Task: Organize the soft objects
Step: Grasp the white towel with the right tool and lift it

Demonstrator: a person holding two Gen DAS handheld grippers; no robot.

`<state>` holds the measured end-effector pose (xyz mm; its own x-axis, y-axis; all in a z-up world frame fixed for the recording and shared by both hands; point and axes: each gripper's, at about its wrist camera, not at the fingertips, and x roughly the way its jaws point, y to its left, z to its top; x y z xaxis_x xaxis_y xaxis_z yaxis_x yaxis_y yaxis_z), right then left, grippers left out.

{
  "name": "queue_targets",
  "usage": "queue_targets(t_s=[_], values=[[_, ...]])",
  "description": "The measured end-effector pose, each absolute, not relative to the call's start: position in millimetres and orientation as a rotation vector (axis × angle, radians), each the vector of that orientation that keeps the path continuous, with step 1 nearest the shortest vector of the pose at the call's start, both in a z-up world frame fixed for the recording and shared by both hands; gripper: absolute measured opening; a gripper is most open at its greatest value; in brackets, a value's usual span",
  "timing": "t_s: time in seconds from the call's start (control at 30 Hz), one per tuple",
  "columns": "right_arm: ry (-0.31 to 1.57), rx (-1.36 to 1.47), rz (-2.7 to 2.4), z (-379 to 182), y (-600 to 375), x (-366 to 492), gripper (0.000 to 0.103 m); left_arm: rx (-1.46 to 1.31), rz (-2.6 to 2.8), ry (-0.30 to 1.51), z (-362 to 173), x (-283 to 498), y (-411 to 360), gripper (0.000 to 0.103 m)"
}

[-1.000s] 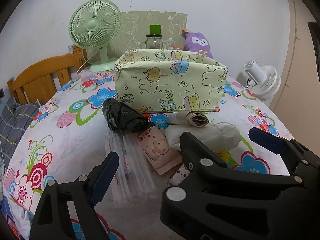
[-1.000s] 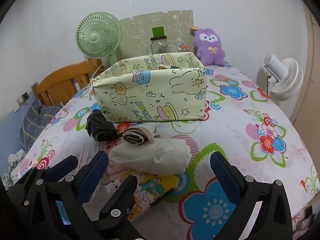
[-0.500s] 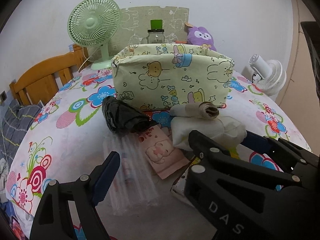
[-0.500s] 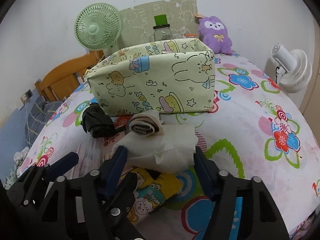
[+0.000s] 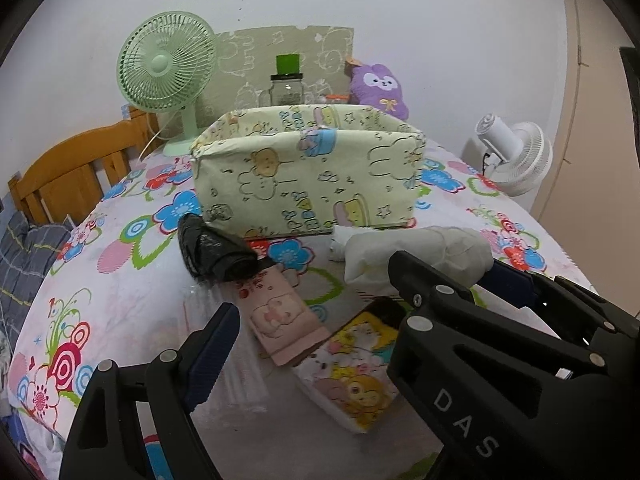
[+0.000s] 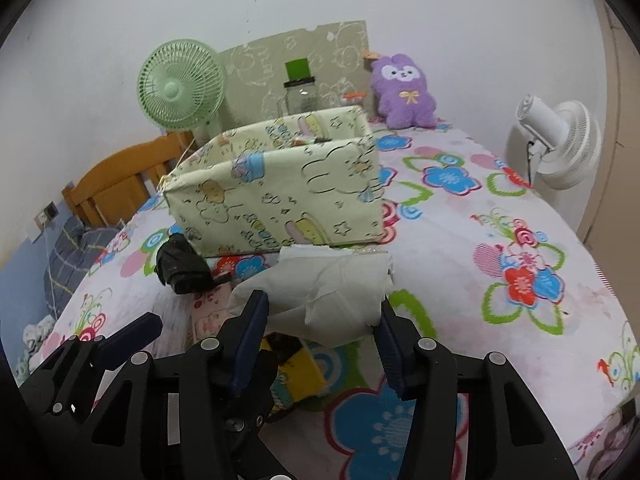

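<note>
The white cloth bundle (image 6: 320, 284) sits pinched in our right gripper (image 6: 320, 340), jaws closed on it, at 6 o'clock of the fabric bin (image 6: 276, 188); the black roll (image 5: 212, 248) and the packs remain out; left gripper (image 5: 304, 344) gapes empty; only the right view shows inside the bin.

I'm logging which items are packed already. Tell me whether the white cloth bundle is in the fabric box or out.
Out. The white cloth bundle is in front of the fabric box, between the right gripper's fingers.
</note>
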<state>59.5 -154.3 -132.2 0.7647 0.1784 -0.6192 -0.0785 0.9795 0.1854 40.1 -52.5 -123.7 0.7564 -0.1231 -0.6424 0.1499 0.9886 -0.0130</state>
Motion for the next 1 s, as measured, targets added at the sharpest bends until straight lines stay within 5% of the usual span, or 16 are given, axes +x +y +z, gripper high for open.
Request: queue_targets(t_s=[1.0], values=[[0.772, 0.172, 0.007, -160, -183, 55, 0.055, 0.013, -0.190, 0.802, -156, 47, -75, 0.087]])
